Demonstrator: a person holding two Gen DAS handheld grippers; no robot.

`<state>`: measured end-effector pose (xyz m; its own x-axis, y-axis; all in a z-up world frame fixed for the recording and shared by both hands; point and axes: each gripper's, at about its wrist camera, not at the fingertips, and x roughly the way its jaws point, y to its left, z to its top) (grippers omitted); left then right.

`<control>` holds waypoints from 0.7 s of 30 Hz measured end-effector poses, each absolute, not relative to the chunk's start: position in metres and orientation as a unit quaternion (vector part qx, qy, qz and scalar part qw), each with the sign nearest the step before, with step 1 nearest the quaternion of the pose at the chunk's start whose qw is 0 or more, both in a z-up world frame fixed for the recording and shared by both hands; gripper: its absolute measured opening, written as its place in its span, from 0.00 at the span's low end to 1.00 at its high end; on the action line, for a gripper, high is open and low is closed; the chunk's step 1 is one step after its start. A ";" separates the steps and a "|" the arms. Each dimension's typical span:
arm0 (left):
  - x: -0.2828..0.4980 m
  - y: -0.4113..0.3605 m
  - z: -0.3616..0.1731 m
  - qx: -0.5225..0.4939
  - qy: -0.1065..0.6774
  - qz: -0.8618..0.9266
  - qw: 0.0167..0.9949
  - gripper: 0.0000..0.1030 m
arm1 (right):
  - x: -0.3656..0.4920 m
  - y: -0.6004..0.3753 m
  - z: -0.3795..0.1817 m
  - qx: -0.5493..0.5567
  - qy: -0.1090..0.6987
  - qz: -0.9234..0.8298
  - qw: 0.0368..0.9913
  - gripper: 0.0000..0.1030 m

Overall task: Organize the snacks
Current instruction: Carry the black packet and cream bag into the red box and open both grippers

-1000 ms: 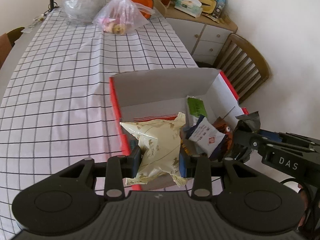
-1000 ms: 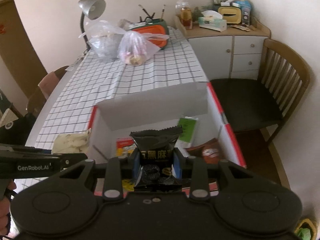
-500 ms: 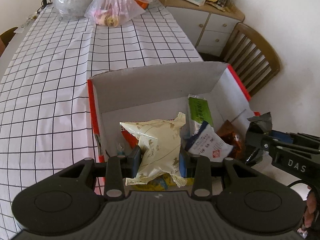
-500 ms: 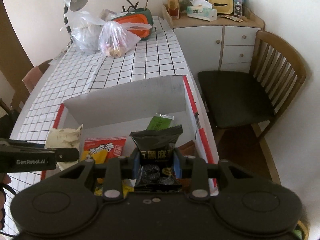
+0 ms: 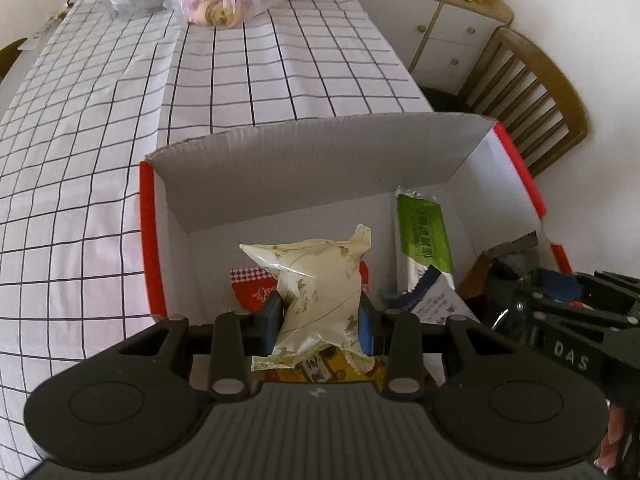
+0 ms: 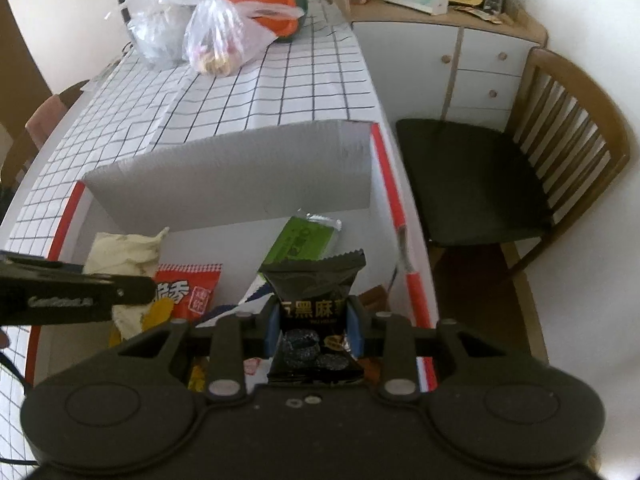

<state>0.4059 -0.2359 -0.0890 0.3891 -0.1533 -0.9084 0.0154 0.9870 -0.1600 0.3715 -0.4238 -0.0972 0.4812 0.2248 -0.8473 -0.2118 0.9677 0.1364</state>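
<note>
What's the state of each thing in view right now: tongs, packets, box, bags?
left tongs: shut on cream packet, above the box
right tongs: shut on black packet, above the box
box: open, far flap upright, snacks inside
green packet: lying in the box by the far wall
red packet: lying flat in the box
plastic bags: tied, at the table's far end

A glossy cream plastic packet [image 5: 320, 288] sits between the left gripper's [image 5: 320, 322] matt black fingers. Beyond it, the box [image 5: 304, 160] is matt grey corrugated cardboard.
</note>
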 end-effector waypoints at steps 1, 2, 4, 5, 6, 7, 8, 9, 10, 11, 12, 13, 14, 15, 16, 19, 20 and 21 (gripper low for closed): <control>0.408 -0.236 -0.091 -0.062 0.554 -0.051 0.829 0.36 | 0.372 -0.422 -0.098 0.005 0.495 0.129 0.859 0.30; 0.410 -0.237 -0.094 -0.061 0.558 -0.055 0.826 0.36 | 0.373 -0.421 -0.099 0.005 0.496 0.131 0.859 0.31; 0.412 -0.239 -0.097 -0.058 0.561 -0.055 0.824 0.37 | 0.374 -0.421 -0.100 0.006 0.498 0.133 0.857 0.31; 0.413 -0.240 -0.097 -0.057 0.562 -0.055 0.823 0.37 | 0.374 -0.421 -0.101 0.006 0.498 0.134 0.857 0.31; 0.414 -0.241 -0.097 -0.057 0.563 -0.057 0.823 0.37 | 0.375 -0.420 -0.101 0.006 0.499 0.135 0.856 0.31; 0.414 -0.241 -0.098 -0.056 0.563 -0.058 0.822 0.37 | 0.376 -0.420 -0.101 0.007 0.500 0.136 0.855 0.31; 0.415 -0.242 -0.098 -0.056 0.565 -0.060 0.821 0.37 | 0.375 -0.420 -0.102 0.008 0.500 0.136 0.855 0.31; 0.416 -0.242 -0.098 -0.056 0.566 -0.061 0.821 0.36 | 0.376 -0.420 -0.102 0.009 0.500 0.137 0.855 0.31; 0.416 -0.243 -0.098 -0.056 0.566 -0.060 0.820 0.37 | 0.376 -0.420 -0.102 0.010 0.500 0.137 0.855 0.31; 0.416 -0.243 -0.098 -0.053 0.565 -0.060 0.821 0.38 | 0.377 -0.420 -0.103 0.012 0.501 0.137 0.855 0.32; 0.415 -0.244 -0.098 -0.050 0.566 -0.060 0.821 0.38 | 0.377 -0.420 -0.103 0.014 0.502 0.137 0.854 0.32; 0.415 -0.244 -0.098 -0.048 0.566 -0.061 0.821 0.40 | 0.377 -0.420 -0.103 0.014 0.502 0.137 0.854 0.33; 0.414 -0.244 -0.097 -0.048 0.566 -0.061 0.821 0.43 | 0.377 -0.421 -0.103 0.015 0.502 0.137 0.854 0.34; 0.414 -0.243 -0.097 -0.049 0.564 -0.060 0.822 0.45 | 0.376 -0.421 -0.103 0.016 0.501 0.138 0.854 0.35; 0.414 -0.243 -0.096 -0.051 0.563 -0.060 0.823 0.49 | 0.375 -0.422 -0.103 0.016 0.501 0.138 0.854 0.35; 0.410 -0.240 -0.093 -0.057 0.555 -0.059 0.828 0.57 | 0.373 -0.425 -0.101 0.022 0.500 0.139 0.855 0.36; 0.409 -0.240 -0.091 -0.059 0.553 -0.059 0.829 0.58 | 0.371 -0.427 -0.100 0.025 0.499 0.139 0.855 0.36; 0.407 -0.239 -0.090 -0.061 0.553 -0.060 0.829 0.58 | 0.370 -0.428 -0.099 0.027 0.497 0.139 0.856 0.37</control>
<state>0.4074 -0.2393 -0.0904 0.3820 -0.1662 -0.9091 0.0312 0.9855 -0.1671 0.3701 -0.4276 -0.0992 0.4674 0.2650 -0.8434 -0.2119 0.9598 0.1841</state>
